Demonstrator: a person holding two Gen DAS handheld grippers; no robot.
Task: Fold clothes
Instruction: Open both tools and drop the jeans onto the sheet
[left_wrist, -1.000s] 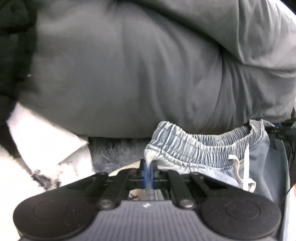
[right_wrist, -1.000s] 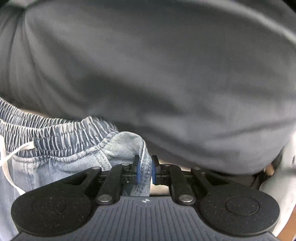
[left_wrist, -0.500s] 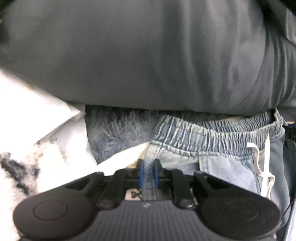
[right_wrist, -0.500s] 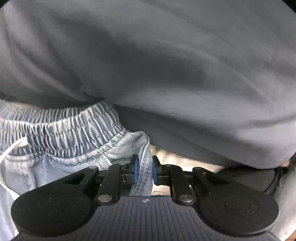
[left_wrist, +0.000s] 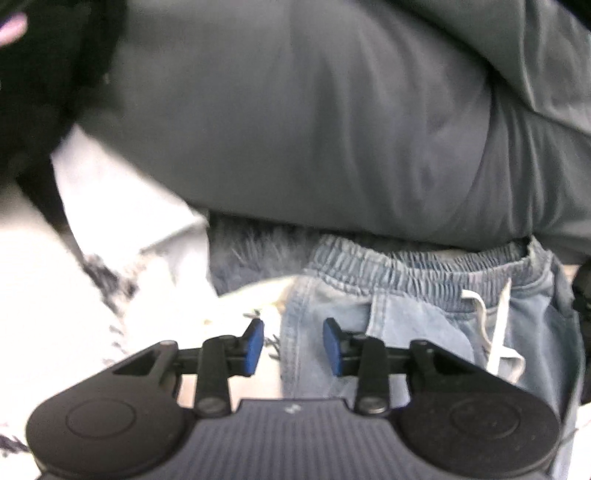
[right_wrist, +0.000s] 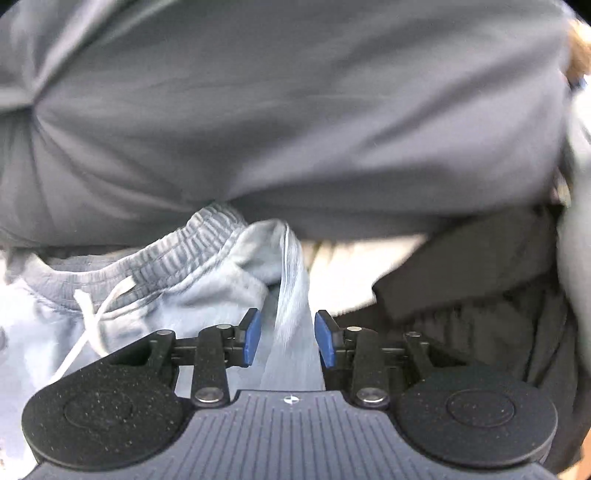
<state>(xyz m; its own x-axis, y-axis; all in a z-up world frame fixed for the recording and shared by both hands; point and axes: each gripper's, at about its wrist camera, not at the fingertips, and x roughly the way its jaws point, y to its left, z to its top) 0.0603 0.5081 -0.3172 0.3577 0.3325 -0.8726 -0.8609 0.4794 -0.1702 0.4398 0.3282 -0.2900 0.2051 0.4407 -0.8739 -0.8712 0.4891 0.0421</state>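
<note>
Denim shorts lay waistband-up below the person's grey top, a fuzzy grey fabric beside them. Left wrist view: the left hand-held gripper stood released, the shorts' side edge loose between its blue pads.

Right wrist view: the right hand-held gripper was likewise released over the shorts, drawstring showing. Judgement: any re-grip should take both waistband corners evenly, clear of the drawstring. Supporting surface could not be determined.
</note>
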